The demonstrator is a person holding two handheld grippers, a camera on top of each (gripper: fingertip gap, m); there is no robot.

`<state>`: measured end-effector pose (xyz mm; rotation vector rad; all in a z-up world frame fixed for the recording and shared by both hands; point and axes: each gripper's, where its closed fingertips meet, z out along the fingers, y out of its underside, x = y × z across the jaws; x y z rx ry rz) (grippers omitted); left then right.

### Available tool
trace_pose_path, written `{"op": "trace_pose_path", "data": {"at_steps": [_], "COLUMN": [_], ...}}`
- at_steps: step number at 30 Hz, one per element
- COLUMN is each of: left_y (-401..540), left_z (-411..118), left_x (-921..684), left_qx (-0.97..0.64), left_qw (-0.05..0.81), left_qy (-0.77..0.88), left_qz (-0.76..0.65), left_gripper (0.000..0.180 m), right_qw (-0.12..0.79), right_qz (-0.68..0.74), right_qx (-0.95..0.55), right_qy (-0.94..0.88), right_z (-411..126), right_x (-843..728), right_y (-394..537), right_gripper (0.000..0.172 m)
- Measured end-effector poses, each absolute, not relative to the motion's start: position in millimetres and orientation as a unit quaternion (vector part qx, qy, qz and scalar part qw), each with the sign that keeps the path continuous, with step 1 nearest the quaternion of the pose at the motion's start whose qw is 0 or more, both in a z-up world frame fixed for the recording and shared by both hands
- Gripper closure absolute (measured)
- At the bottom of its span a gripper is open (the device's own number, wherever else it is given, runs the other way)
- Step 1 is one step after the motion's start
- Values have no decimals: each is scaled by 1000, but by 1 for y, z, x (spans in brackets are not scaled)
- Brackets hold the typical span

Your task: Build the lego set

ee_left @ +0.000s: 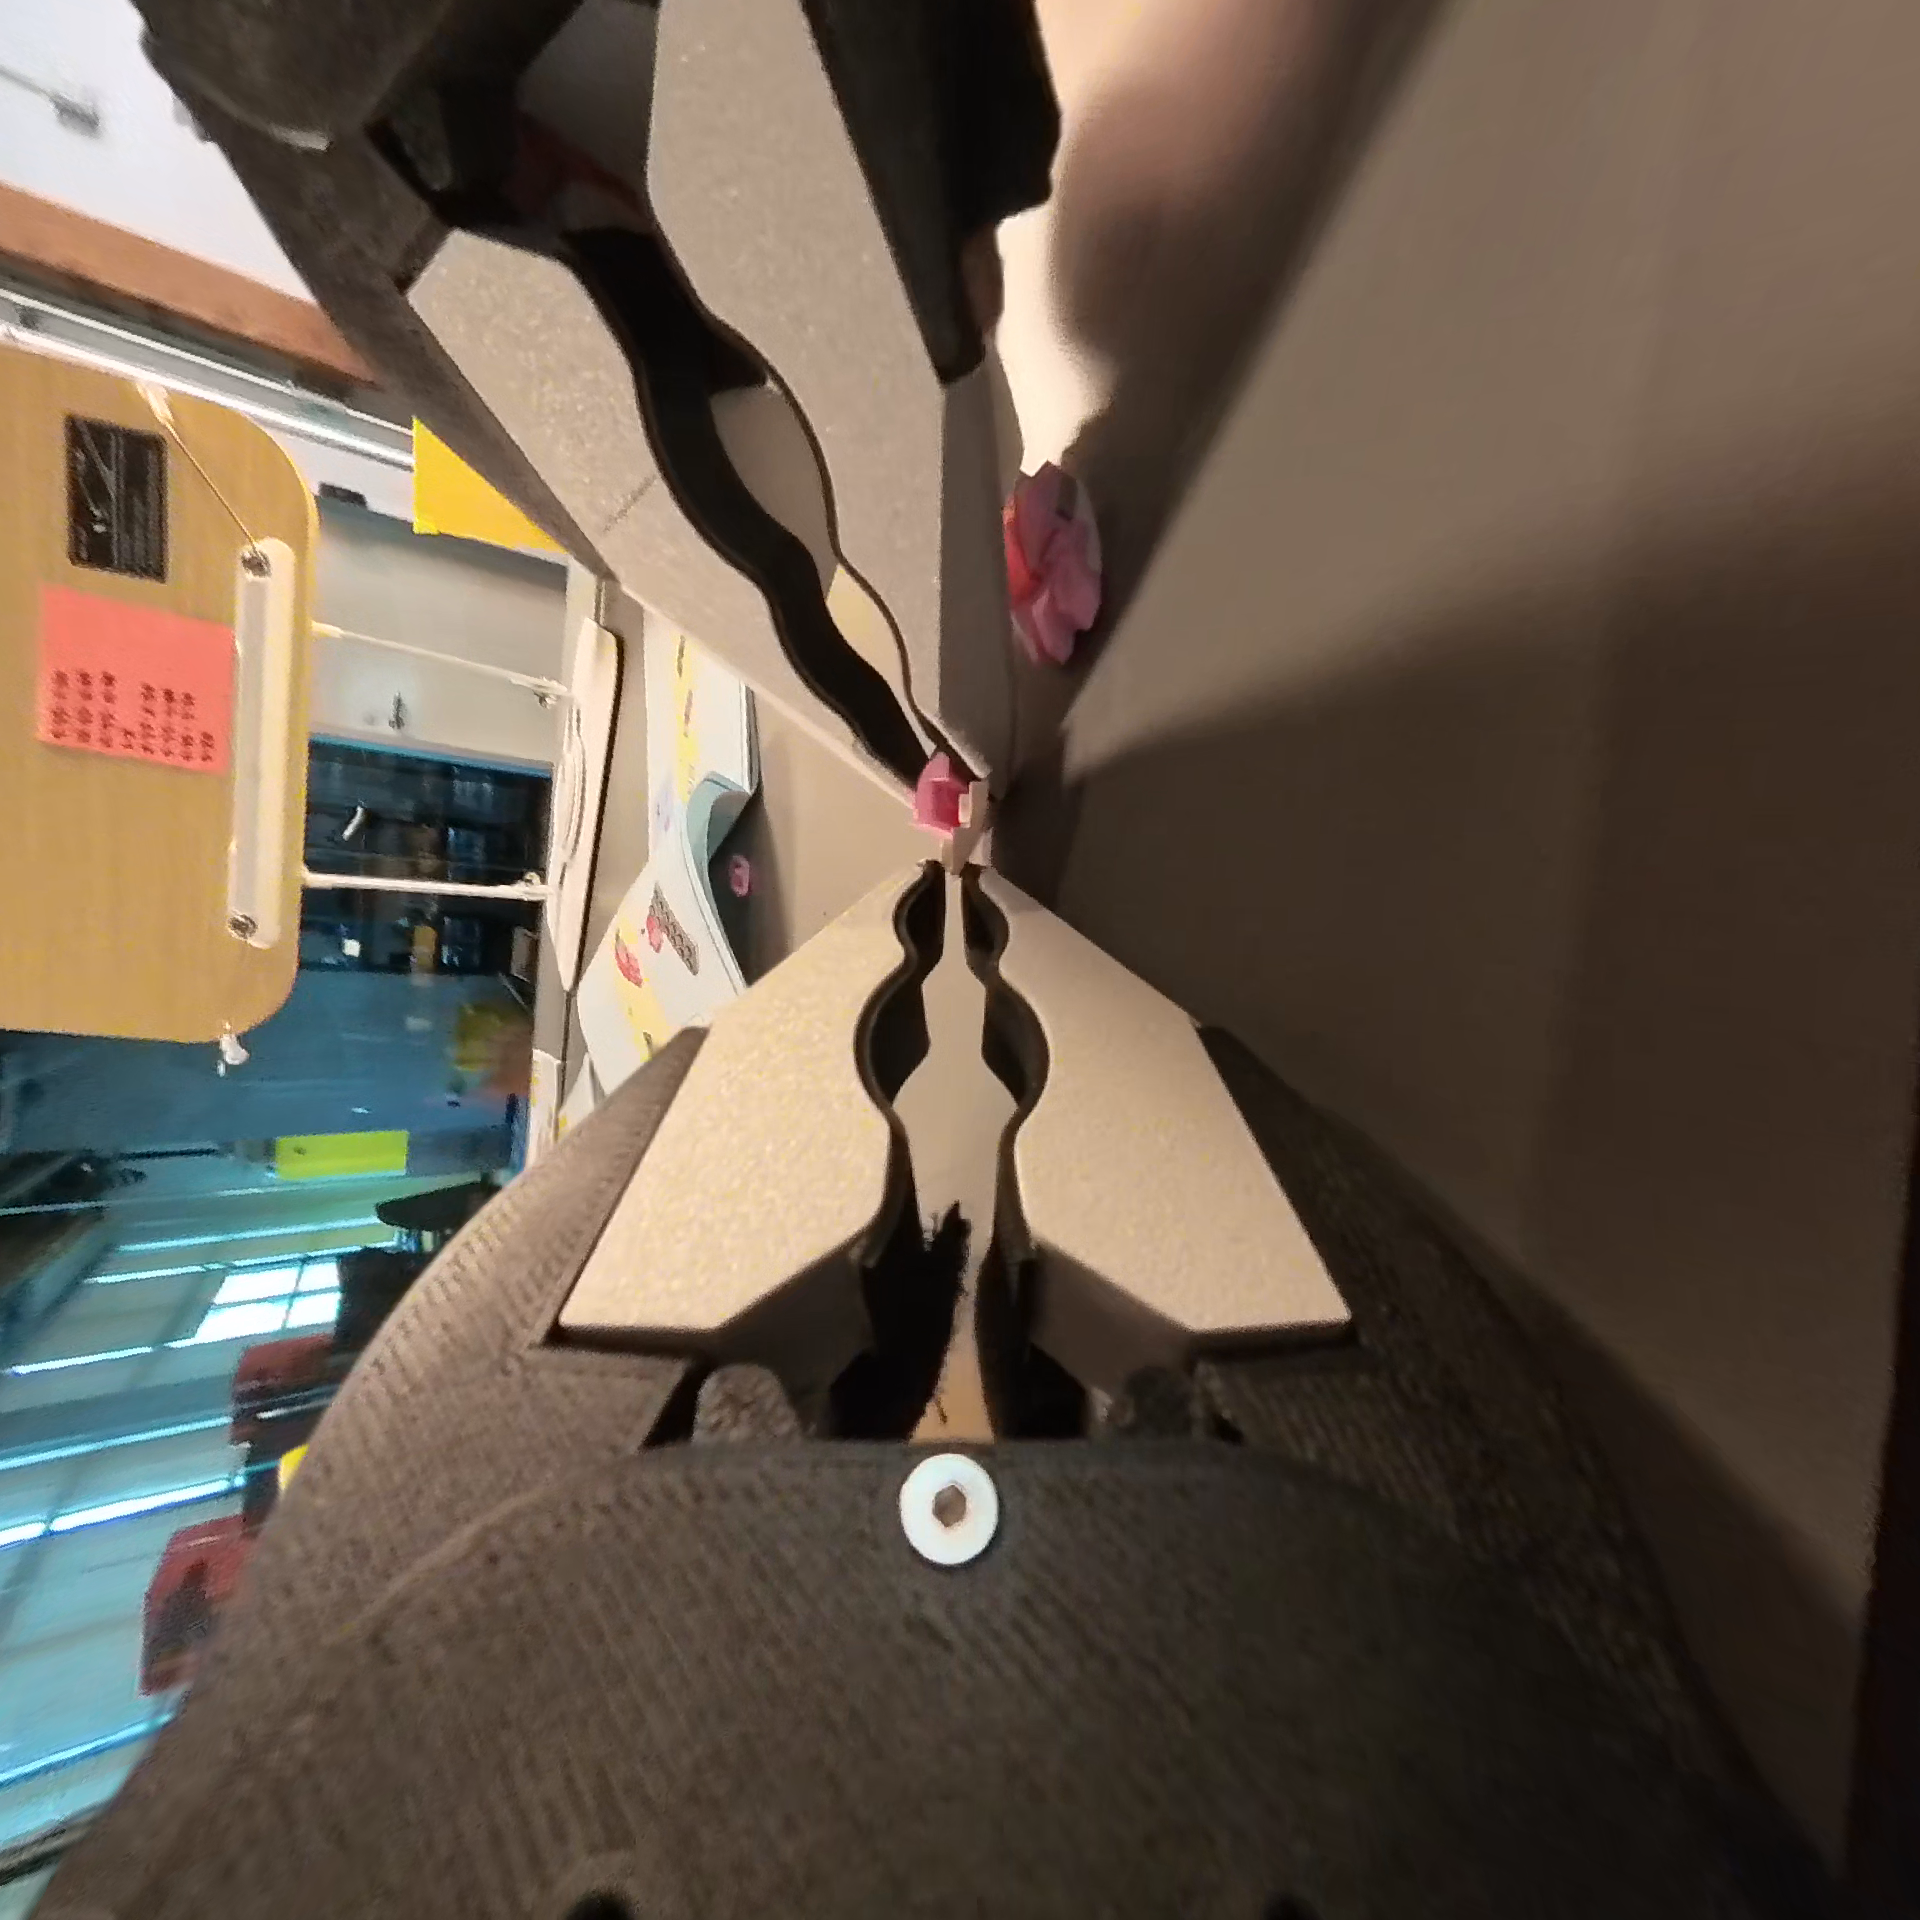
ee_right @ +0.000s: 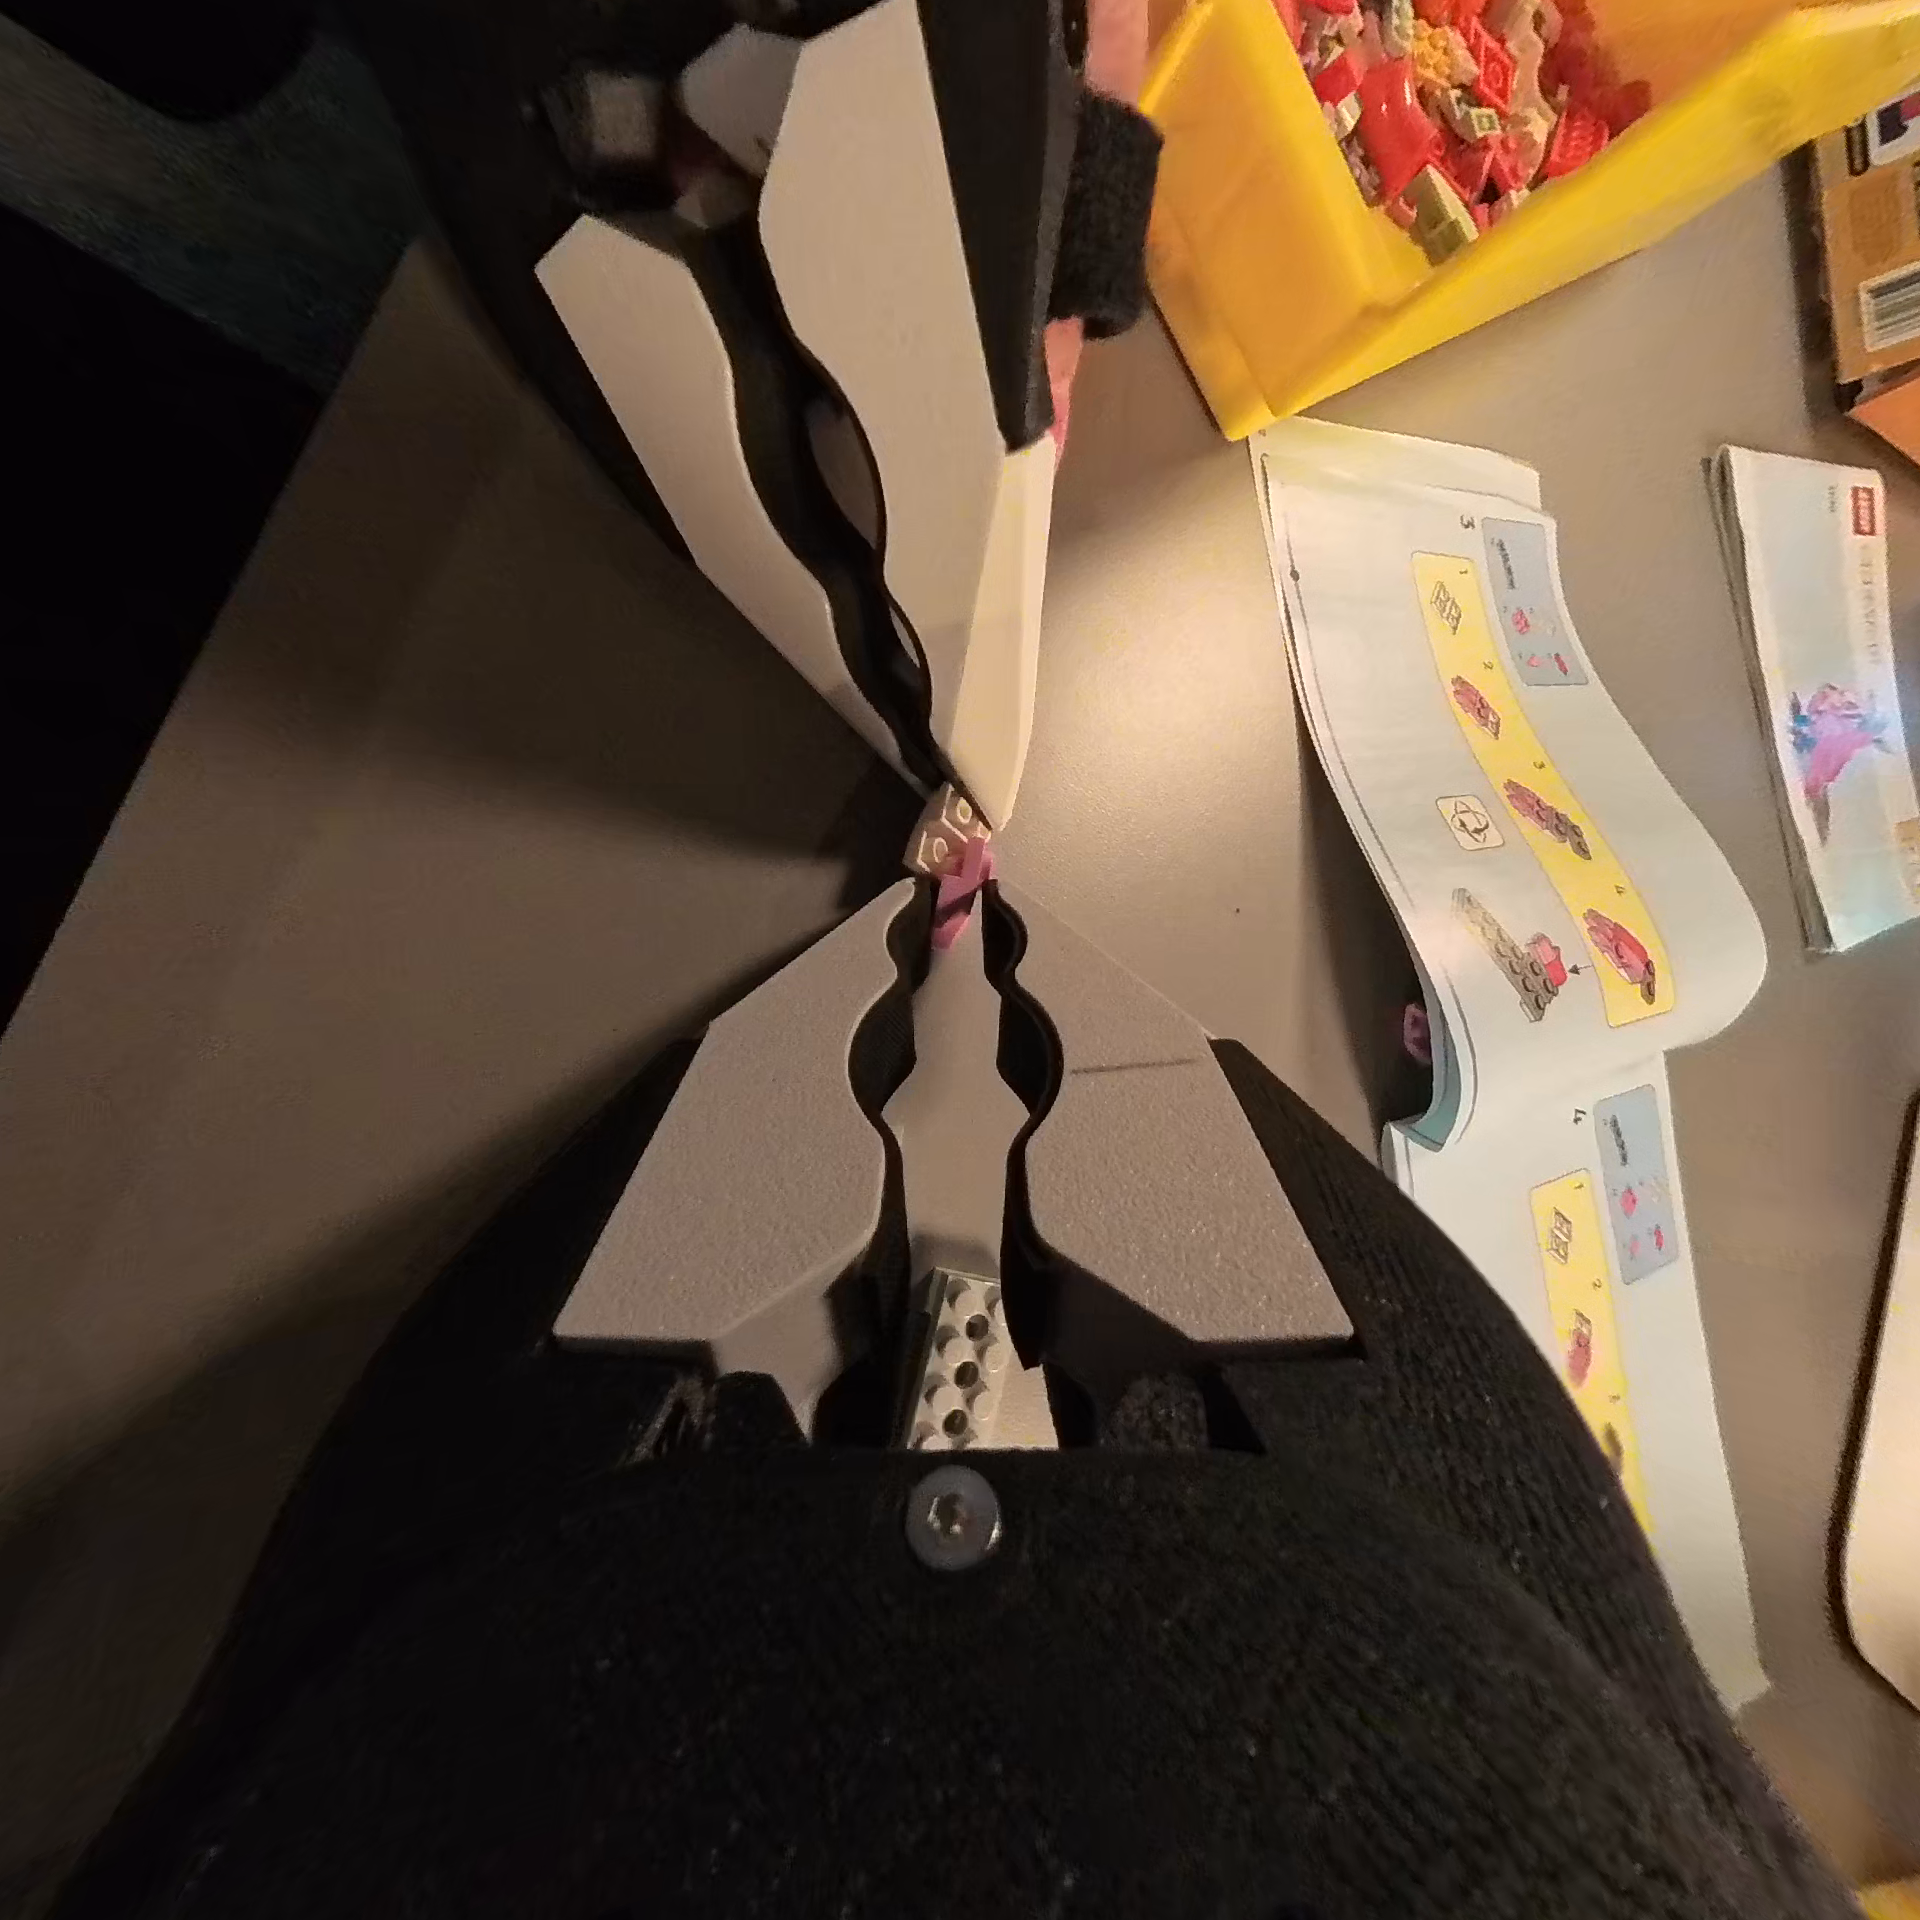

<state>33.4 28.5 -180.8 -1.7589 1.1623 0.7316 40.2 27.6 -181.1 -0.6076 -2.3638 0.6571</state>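
Note:
In the left wrist view my left gripper (ee_left: 954,871) is shut on a small white brick (ee_left: 966,831). My right gripper (ee_left: 948,771) reaches in from above, tip to tip with it, and holds a pink brick (ee_left: 933,802) against the white one. In the right wrist view my right gripper (ee_right: 951,899) is shut on the pink brick (ee_right: 954,906). My left gripper (ee_right: 961,798) comes from above with the white brick (ee_right: 943,836), its studs showing. The two bricks touch, above the grey table (ee_right: 416,831).
A yellow bin (ee_right: 1278,270) of mixed bricks stands at the back right. An open instruction booklet (ee_right: 1507,790), a second booklet (ee_right: 1818,707) and a cardboard box (ee_right: 1870,208) lie to the right. A grey studded plate (ee_right: 961,1361) lies under my right gripper. A pink flower-like build (ee_left: 1051,566) rests on the table. The grippers are tip to tip, or close to it.

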Motion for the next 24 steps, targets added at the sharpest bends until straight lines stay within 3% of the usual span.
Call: {"op": "trace_pose_path", "data": {"at_steps": [15,24], "left_y": [37,29], "left_z": [-180,-183], "left_x": [23,16], "left_qx": [-794,-791], "left_qw": [430,410], "left_qy": [356,375], "left_qz": [241,257], "left_gripper": [180,180], "right_qw": [291,308], "right_qz": [260,246], "right_qx": [-258,-278], "right_qy": [-884,-876], "right_z": [-180,-180], "right_x": [40,34], "right_y": [25,21], "right_gripper": [159,162]}}
